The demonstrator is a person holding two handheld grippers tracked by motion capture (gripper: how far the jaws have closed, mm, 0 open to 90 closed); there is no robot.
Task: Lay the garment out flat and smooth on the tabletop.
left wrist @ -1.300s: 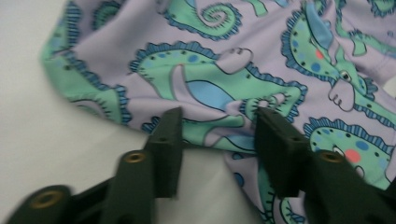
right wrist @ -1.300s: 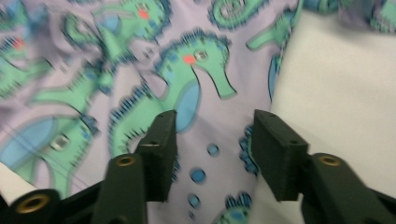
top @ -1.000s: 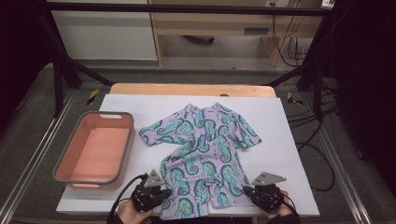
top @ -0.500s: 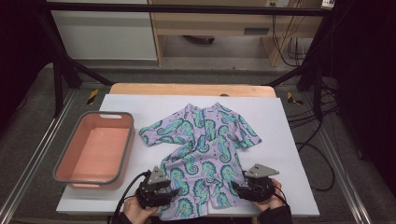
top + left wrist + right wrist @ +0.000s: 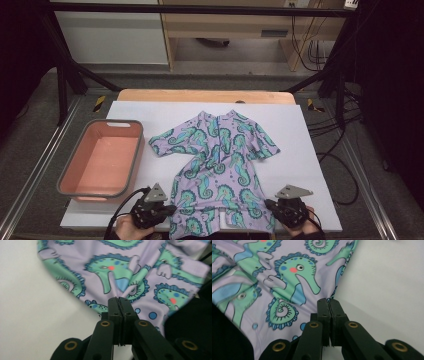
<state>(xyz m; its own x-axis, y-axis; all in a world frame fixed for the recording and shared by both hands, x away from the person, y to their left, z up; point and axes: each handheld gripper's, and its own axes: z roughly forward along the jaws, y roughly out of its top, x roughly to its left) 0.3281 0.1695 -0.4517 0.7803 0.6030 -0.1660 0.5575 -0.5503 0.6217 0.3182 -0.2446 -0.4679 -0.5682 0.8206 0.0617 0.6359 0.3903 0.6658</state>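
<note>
Two tools, left tool [image 5: 167, 209] and right tool [image 5: 270, 206], pinch the shirt's [image 5: 217, 160] near corners.

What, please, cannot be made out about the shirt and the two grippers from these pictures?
- Shirt hem: high view, cut off by the bottom edge, between the hands.
- Cloth inside the left gripper: left gripper view, jaws closed together at a pucker; how much is caught is hidden by them.
- Same for the right gripper at the shirt's edge, right gripper view.
- Bin contents at the near wall: high view, hidden by the rim.
</note>
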